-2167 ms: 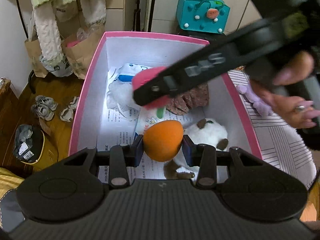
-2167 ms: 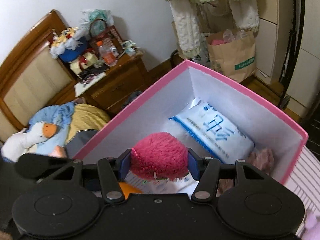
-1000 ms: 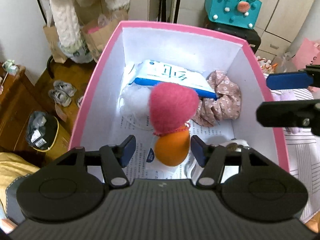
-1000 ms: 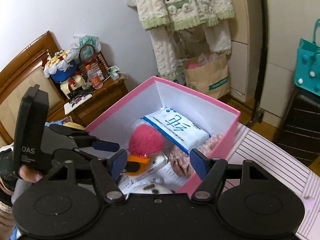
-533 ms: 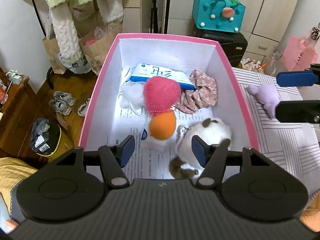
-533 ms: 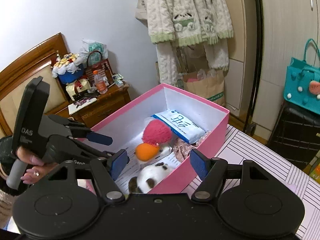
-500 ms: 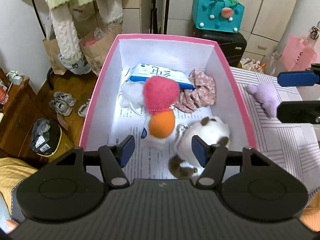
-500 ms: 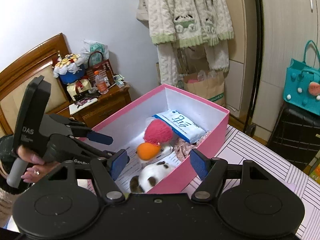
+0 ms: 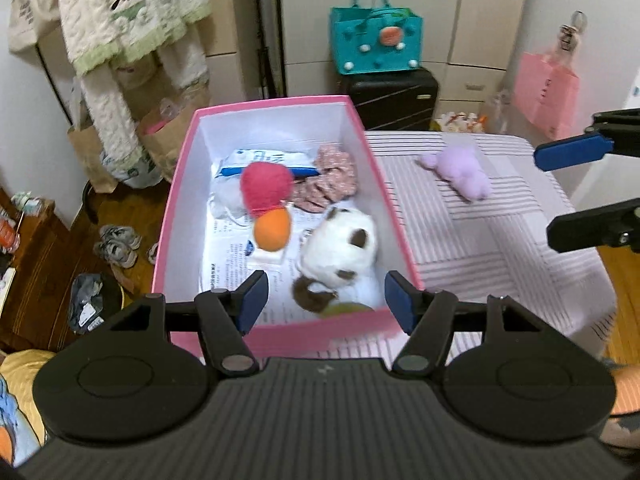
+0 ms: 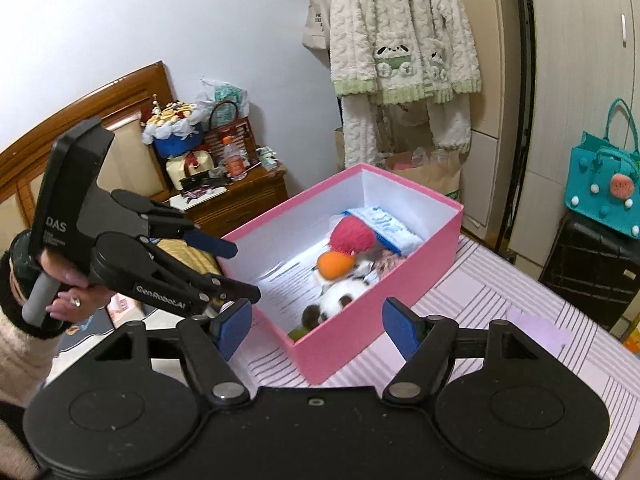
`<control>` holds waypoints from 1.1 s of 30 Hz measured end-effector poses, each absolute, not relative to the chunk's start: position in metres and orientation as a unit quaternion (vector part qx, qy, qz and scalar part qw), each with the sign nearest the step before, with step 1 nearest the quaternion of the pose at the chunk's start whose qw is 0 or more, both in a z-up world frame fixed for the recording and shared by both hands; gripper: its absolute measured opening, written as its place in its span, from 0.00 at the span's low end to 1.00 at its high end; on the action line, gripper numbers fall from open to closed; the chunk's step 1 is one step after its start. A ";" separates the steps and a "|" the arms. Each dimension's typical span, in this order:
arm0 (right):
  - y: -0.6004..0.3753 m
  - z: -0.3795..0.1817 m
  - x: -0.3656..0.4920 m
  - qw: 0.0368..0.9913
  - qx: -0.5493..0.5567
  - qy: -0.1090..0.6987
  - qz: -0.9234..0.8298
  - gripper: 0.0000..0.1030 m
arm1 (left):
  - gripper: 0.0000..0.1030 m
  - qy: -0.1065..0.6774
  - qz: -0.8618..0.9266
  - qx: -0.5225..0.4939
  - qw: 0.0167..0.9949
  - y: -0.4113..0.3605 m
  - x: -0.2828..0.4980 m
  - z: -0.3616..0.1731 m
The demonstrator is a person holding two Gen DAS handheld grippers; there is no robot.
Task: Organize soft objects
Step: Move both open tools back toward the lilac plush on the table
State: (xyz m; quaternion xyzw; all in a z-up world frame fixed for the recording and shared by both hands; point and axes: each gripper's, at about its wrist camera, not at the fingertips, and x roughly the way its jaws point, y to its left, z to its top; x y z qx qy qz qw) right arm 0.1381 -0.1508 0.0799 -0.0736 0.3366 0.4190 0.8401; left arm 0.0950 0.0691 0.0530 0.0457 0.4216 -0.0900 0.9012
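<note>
Lying in pink box: pink-orange plush, long axis running box-lengthwise, orange end nearest; both tongs released, right tongs opening.

The open pink cardboard box with white walls holds a fuzzy magenta ball touching an orange ball, a white-and-brown plush animal beside them, a floral fabric scrunchie and a white-and-blue soft packet at its far end. A lilac plush toy lies outside the box, well apart.
</note>
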 end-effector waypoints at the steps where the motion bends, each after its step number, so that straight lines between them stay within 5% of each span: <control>1: -0.155 0.080 0.134 0.840 -0.073 0.337 0.418 0.75 | 0.62 0.420 -0.093 0.050 0.901 0.066 0.090 0.055; 17: -0.220 0.058 0.090 0.860 -0.051 0.323 0.391 0.81 | 0.70 0.402 -0.181 0.111 0.890 -0.009 0.040 0.058; 33: -0.282 0.005 0.123 0.875 -0.054 0.332 0.347 0.83 | 0.73 0.380 -0.267 0.090 0.881 -0.077 0.085 0.031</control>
